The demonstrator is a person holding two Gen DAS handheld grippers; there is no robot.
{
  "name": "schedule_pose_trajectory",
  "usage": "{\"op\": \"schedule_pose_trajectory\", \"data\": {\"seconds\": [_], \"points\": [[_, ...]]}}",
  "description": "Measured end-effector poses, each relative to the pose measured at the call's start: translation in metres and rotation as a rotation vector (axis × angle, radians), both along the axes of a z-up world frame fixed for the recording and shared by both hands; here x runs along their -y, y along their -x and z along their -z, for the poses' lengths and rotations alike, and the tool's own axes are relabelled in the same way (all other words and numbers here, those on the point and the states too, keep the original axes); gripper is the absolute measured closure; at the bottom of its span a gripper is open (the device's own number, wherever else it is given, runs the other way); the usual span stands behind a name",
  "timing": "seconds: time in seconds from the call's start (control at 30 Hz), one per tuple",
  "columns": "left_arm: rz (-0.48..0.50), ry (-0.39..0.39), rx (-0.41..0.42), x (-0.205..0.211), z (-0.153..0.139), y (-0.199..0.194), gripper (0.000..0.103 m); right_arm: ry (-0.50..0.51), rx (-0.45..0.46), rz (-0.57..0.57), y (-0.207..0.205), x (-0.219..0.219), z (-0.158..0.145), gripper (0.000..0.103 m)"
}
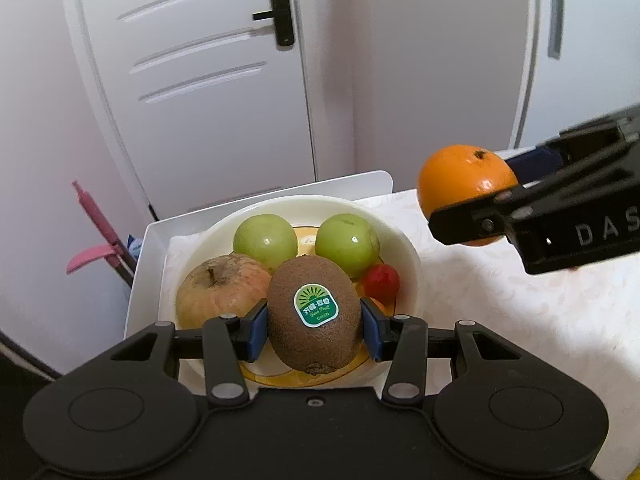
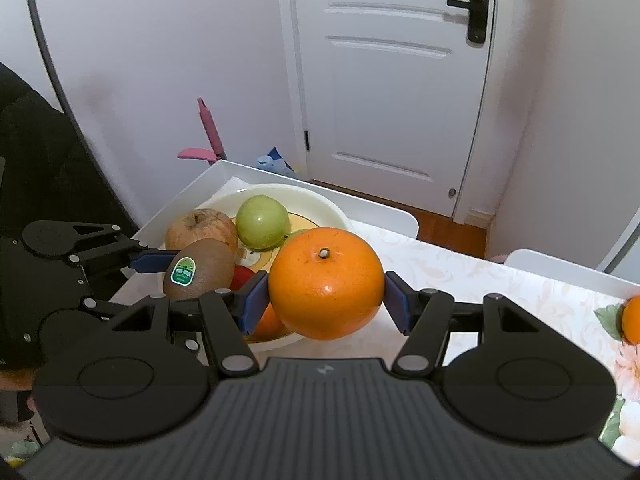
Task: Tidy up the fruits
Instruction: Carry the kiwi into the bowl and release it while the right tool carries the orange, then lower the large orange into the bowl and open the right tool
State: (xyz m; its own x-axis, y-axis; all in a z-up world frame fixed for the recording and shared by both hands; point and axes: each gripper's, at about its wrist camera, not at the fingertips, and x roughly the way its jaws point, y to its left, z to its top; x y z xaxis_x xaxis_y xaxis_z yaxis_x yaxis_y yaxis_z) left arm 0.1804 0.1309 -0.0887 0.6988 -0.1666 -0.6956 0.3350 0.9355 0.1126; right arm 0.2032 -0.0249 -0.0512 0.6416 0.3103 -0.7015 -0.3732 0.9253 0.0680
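The bowl (image 1: 404, 248) already holds an apple (image 1: 218, 292), two green fruits (image 1: 264, 238) and a small red one (image 1: 382, 280). The right gripper (image 2: 324, 298) pinches an orange (image 2: 326, 282) beside the bowl; the left gripper (image 1: 314, 326) pinches a kiwi (image 1: 312, 316) above it. Both are probably still to place.

I see a fuzzy, matt brown kiwi (image 1: 314, 316) with a glossy paper sticker (image 1: 316, 305), a shiny dimpled orange (image 2: 326, 282), a smooth glazed bowl (image 1: 404, 248) (ceramic, apparently), waxy green apples (image 1: 265, 240), and matt black plastic on my left hand-held gripper (image 1: 314, 326).
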Motion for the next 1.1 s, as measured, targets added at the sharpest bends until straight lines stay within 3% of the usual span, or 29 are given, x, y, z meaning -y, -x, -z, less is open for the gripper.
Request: {"op": "schedule_pose_trajectory", "data": {"seconds": [0.3,0.37,0.43,0.6,0.7,1.1], "points": [[0.040,-0.047,0.009,0.005,0.013,-0.002,0.050,0.003,-0.013,0.019,-0.013,-0.004,0.004,0.027],[0.038,-0.053,0.027,0.006,0.012,0.000,0.044,0.001,-0.014,0.019,-0.018,-0.004,0.003,0.027],[0.037,-0.049,0.053,0.006,0.007,0.004,0.022,0.001,-0.015,0.017,-0.021,-0.004,0.003,0.027],[0.022,-0.001,0.051,-0.002,-0.004,0.001,0.019,-0.001,-0.014,-0.001,-0.034,-0.008,0.001,0.027],[-0.006,0.052,0.027,-0.011,-0.010,-0.003,0.011,-0.003,-0.013,-0.019,-0.043,-0.012,0.000,0.027],[-0.097,0.117,0.009,-0.031,-0.026,-0.011,0.009,-0.007,-0.015,-0.085,-0.097,-0.036,0.015,0.027]]}}
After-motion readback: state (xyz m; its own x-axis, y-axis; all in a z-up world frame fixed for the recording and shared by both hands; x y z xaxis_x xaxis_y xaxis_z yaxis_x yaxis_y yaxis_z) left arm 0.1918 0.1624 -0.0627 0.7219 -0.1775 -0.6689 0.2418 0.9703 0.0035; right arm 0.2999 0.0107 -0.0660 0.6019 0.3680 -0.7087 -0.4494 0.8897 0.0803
